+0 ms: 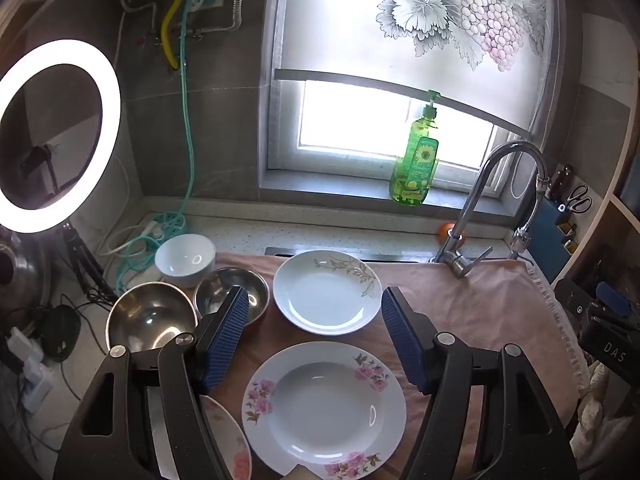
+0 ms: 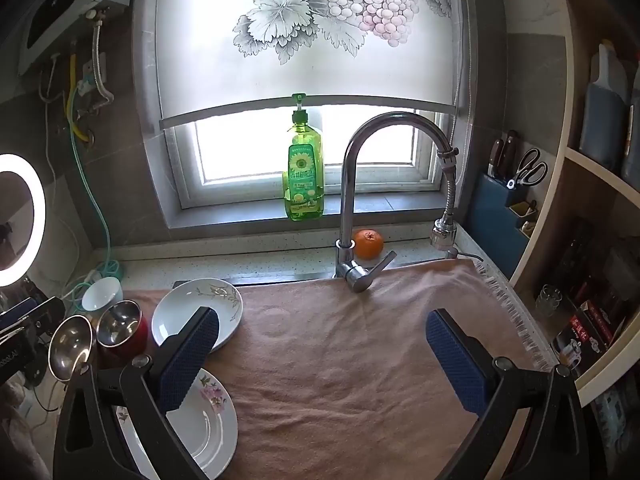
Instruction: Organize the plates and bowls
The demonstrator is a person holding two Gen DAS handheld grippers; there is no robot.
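My left gripper [image 1: 316,304] is open and empty, held above a pink-flowered plate [image 1: 324,404] on the pink towel [image 1: 472,304]. Beyond it lies a gold-leaf plate [image 1: 327,292]. To the left stand a small steel bowl [image 1: 232,294], a larger steel bowl [image 1: 150,318] and a white bowl [image 1: 185,258]. A third plate's rim [image 1: 228,436] shows at the lower left. My right gripper [image 2: 322,330] is open and empty over bare towel [image 2: 340,360]; the flowered plate [image 2: 200,428], gold-leaf plate [image 2: 192,312], steel bowls [image 2: 118,326] and white bowl [image 2: 102,294] lie to its left.
A chrome faucet [image 2: 352,208] rises at the towel's back edge, with an orange [image 2: 368,244] behind it. A green soap bottle [image 2: 304,172] stands on the windowsill. A ring light [image 1: 52,132] and cables sit at the left. Shelves and a knife holder [image 2: 508,184] are at the right.
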